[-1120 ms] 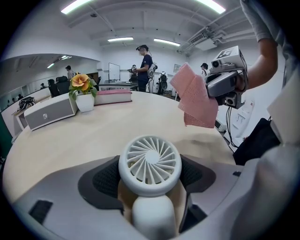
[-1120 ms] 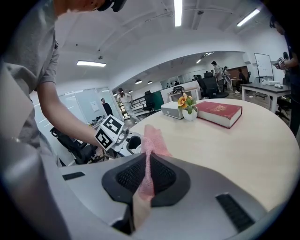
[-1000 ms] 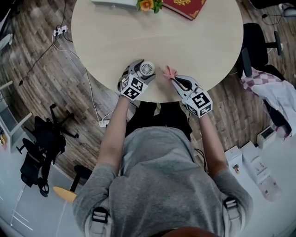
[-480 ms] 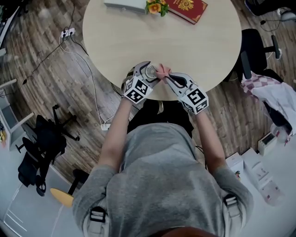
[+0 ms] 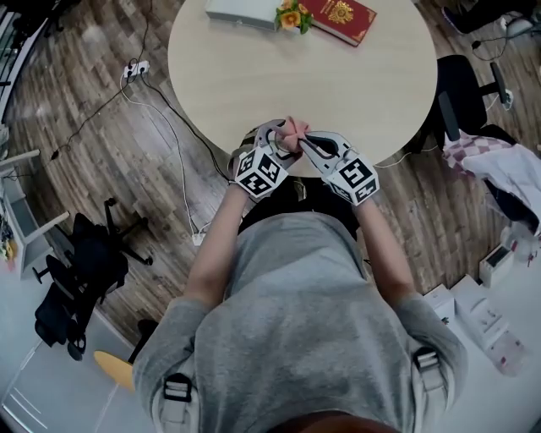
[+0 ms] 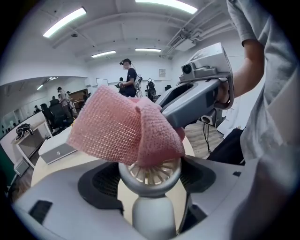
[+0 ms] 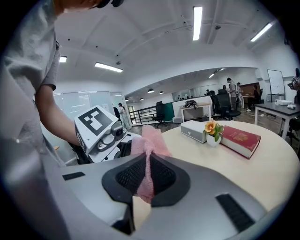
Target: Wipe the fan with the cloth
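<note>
Brings cloth down onto fan, well apart a second ago, now touching.
Clamps fan's stem in left gripper, pinches cloth tight in right gripper, holds both at table near edge; probably marks wiping as just begun.

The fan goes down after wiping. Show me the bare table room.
The table is bare across its middle and both sides, from the near edge up to the far row: white box, flowers, red book. Crowded: that far edge, and the near edge where the left gripper holding the fan meets the right gripper holding the cloth.
</note>
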A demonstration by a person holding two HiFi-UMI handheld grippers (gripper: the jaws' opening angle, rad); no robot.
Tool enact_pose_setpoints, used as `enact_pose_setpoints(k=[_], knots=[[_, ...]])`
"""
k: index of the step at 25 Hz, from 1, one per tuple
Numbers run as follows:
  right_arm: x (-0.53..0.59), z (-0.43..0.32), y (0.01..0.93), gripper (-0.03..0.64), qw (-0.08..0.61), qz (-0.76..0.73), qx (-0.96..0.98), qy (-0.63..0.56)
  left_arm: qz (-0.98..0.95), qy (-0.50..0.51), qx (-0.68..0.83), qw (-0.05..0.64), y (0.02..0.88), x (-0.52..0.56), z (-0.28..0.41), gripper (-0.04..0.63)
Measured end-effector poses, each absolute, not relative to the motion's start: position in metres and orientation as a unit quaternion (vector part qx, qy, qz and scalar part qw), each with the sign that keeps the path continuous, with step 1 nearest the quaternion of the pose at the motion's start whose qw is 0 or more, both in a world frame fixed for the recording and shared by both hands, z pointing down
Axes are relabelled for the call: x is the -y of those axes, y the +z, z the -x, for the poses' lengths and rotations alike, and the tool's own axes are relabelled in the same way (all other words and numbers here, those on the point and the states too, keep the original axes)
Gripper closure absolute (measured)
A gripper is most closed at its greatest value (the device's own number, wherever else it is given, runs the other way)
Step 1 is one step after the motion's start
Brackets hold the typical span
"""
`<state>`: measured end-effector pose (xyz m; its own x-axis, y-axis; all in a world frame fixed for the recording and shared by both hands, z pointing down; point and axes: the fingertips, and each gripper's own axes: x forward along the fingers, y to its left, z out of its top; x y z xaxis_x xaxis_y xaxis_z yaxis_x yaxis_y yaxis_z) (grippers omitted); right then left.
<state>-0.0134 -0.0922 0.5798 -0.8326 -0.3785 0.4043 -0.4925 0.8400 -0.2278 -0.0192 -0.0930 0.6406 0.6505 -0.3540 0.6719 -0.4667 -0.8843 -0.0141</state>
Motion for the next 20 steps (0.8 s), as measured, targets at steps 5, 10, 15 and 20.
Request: enact_pose_setpoints(k=[5,10,15,20], knots=[[0.088,0.02,0.564,0.589,0.165,-0.239,0.945,0.15,-0.909,0.342,0.221,0.088,0.62,0.084,0.023,0.229],[0.081,0.032,0.548,0.589,0.162,-0.239,0.949,0.129,-0.902,0.36,0.225,0.073,0.605,0.076,0.032,0.229],[0.073,0.049,0.534,0.589,0.17,-0.222,0.955,0.1,-0.898,0.374,0.226,0.055,0.594,0.068,0.034,0.229],[0.064,0.059,0.53,0.589,0.189,-0.209,0.956,0.082,-0.891,0.392,0.225,0.039,0.59,0.064,0.033,0.229]])
